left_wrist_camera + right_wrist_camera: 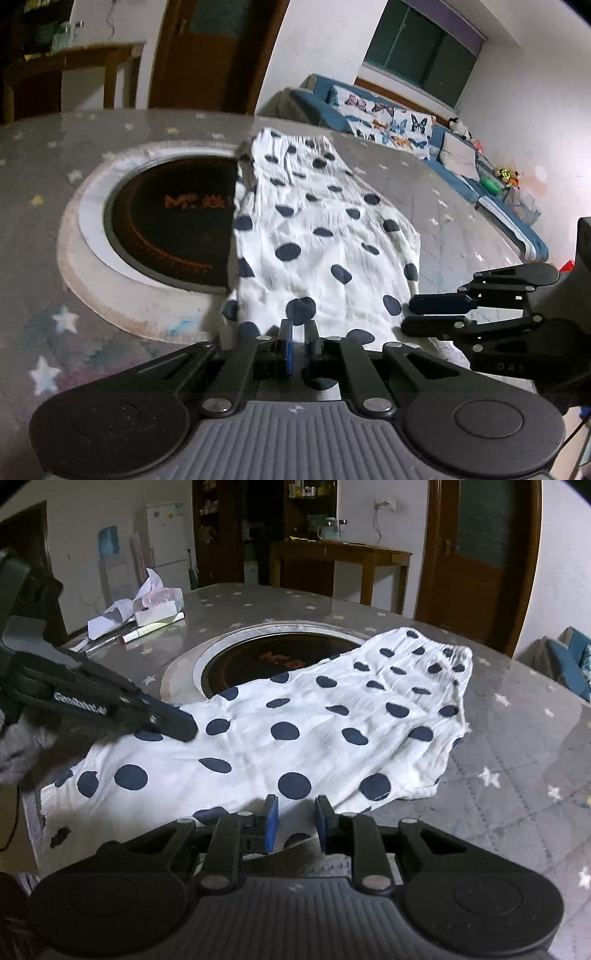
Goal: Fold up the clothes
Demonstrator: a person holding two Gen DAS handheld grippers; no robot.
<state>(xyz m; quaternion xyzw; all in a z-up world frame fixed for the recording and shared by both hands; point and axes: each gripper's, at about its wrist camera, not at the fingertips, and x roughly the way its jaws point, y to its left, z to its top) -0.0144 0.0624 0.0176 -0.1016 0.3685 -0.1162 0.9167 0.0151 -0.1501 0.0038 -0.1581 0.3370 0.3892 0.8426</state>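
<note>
At the far left corner of the table (517,738), crumpled papers (110,618), a tissue pack (159,603) and a pen (151,629) are seen in the right wrist view. Nearer the middle, a round black cooktop (173,225) with a pale rim is set into the star-patterned tablecloth (48,332). Its right part is covered by the white garment with dark blue dots (325,236), which is spread flat from the near edge of the table towards the far edge, its gathered waistband lying furthest away.

The left tongs (298,334) are held at the near hem of the garment, towards its left side. Their blue pads are brought almost together, with only a narrow slit left; whether cloth is caught between them cannot be told, as the view there is blurred and the hem appears to lie just under the tips.

Further right, the right tongs (295,812) are held over the near hem as well. Their pads stand a little apart, and nothing is gripped between them; the cloth lies below the gap.

A blue sofa (461,173) with a butterfly-printed cover is seen beyond the right edge of the table.
</note>
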